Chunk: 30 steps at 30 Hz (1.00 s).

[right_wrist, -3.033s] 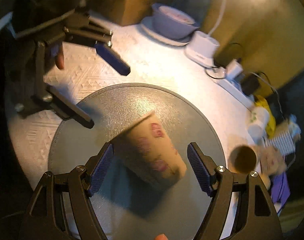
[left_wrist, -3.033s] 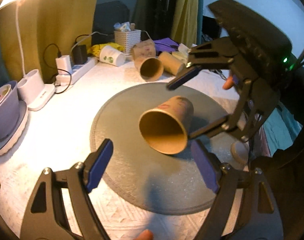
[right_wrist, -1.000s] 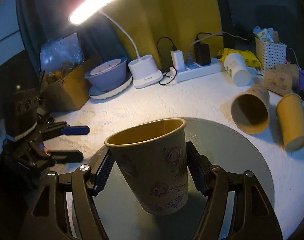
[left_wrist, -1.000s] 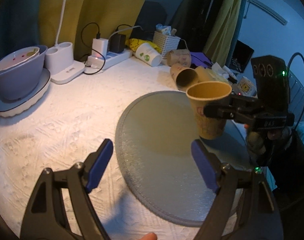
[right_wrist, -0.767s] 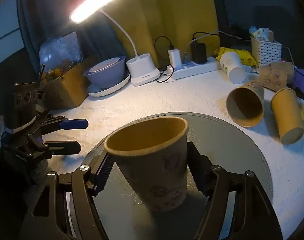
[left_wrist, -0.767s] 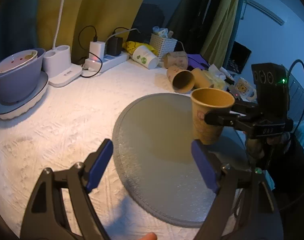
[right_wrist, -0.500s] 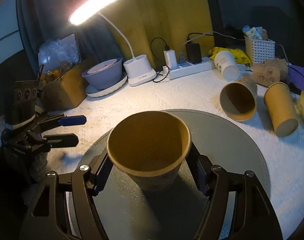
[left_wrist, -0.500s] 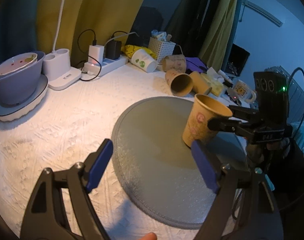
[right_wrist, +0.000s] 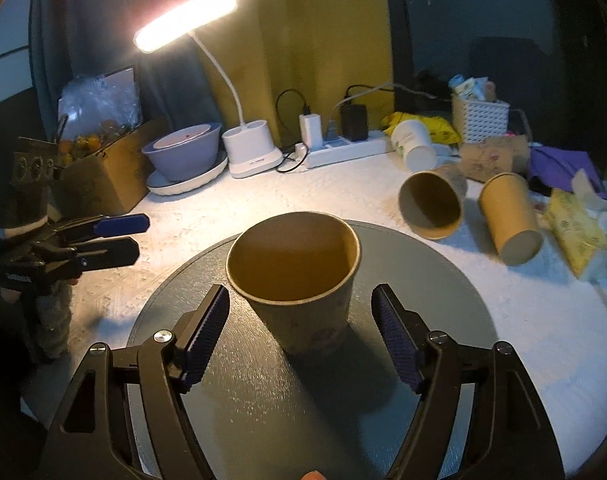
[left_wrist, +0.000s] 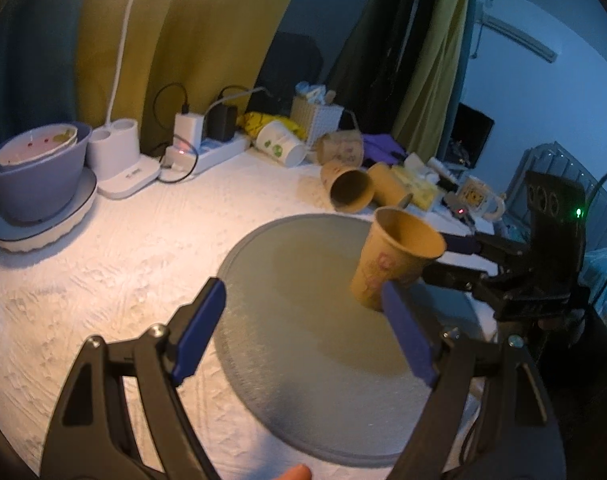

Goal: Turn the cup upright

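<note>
A brown paper cup (right_wrist: 299,280) with pink prints stands upright, mouth up, on the round grey mat (right_wrist: 443,320). My right gripper (right_wrist: 303,332) is open, its blue pads on either side of the cup with gaps, not touching. In the left wrist view the cup (left_wrist: 391,256) stands at the mat's (left_wrist: 295,320) right side, with the right gripper (left_wrist: 455,256) just behind it. My left gripper (left_wrist: 303,332) is open and empty over the mat's near left part; it shows at the left in the right wrist view (right_wrist: 115,236).
Two brown cups (right_wrist: 431,204) (right_wrist: 507,216) lie on their sides past the mat, with a white cup (right_wrist: 413,146), basket (right_wrist: 479,120) and tissue pack (right_wrist: 575,232). A lamp base (right_wrist: 253,152), power strip (right_wrist: 343,148), purple bowl (right_wrist: 183,152) and cardboard box (right_wrist: 103,172) line the back.
My right gripper turned the cup from lying on the mat to upright, set it down and opened its jaws. My left gripper drew back to the left.
</note>
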Each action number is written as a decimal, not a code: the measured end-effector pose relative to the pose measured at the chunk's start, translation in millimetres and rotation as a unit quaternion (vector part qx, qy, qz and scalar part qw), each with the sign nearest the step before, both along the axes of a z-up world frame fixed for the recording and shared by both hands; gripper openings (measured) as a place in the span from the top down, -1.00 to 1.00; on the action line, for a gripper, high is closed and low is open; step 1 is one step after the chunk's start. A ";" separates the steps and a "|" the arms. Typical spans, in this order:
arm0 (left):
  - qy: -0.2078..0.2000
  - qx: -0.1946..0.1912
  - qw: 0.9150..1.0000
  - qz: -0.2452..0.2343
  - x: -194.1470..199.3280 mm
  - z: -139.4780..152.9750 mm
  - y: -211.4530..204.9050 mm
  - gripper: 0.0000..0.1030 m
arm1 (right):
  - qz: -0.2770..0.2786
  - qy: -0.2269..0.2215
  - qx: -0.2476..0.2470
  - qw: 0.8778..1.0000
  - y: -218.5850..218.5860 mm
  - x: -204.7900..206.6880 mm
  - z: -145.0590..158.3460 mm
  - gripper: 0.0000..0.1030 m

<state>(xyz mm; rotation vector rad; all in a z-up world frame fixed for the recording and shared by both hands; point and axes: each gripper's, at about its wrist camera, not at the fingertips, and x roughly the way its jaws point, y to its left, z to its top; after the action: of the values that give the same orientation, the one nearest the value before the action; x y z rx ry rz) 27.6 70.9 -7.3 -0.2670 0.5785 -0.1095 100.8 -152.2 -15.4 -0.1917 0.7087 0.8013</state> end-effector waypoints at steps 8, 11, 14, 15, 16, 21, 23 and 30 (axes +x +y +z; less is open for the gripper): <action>-0.057 0.048 0.997 -0.004 -18.4 16.0 -30.0 -0.59 | -0.055 -0.034 -0.005 0.998 -21.6 -29.6 20.1 -0.49; -0.096 0.071 0.993 -0.006 -31.0 27.1 -44.2 -0.59 | -0.072 -0.049 -0.001 0.996 -29.5 -41.1 31.1 -0.49; -0.125 0.068 0.990 -0.006 -39.6 37.5 -55.3 -0.59 | -0.086 -0.073 0.002 0.994 -34.7 -51.7 42.2 -0.49; -0.131 0.066 0.989 -0.004 -40.5 40.2 -57.6 -0.59 | -0.089 -0.080 0.003 0.993 -35.8 -54.5 45.8 -0.49; -0.138 0.063 0.988 -0.006 -42.3 43.8 -61.7 -0.59 | -0.093 -0.087 0.005 0.992 -36.8 -57.3 49.9 -0.49; -0.168 0.079 0.983 -0.018 -45.0 55.8 -82.5 -0.93 | -0.109 -0.129 0.012 0.986 -42.0 -72.0 71.3 -0.49; -0.175 0.064 0.982 -0.013 -45.1 59.7 -82.3 -0.93 | -0.112 -0.139 0.014 0.984 -44.2 -76.2 76.3 -0.49; -0.205 0.053 0.977 0.033 -46.2 72.6 -80.9 -0.93 | -0.114 -0.151 0.034 0.981 -52.5 -83.4 90.3 -0.49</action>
<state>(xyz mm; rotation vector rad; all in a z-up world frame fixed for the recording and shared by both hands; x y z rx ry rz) -18.6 -10.0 65.3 -0.1527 0.1641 -0.0672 17.5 -204.7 74.9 -0.1628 0.4065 0.5605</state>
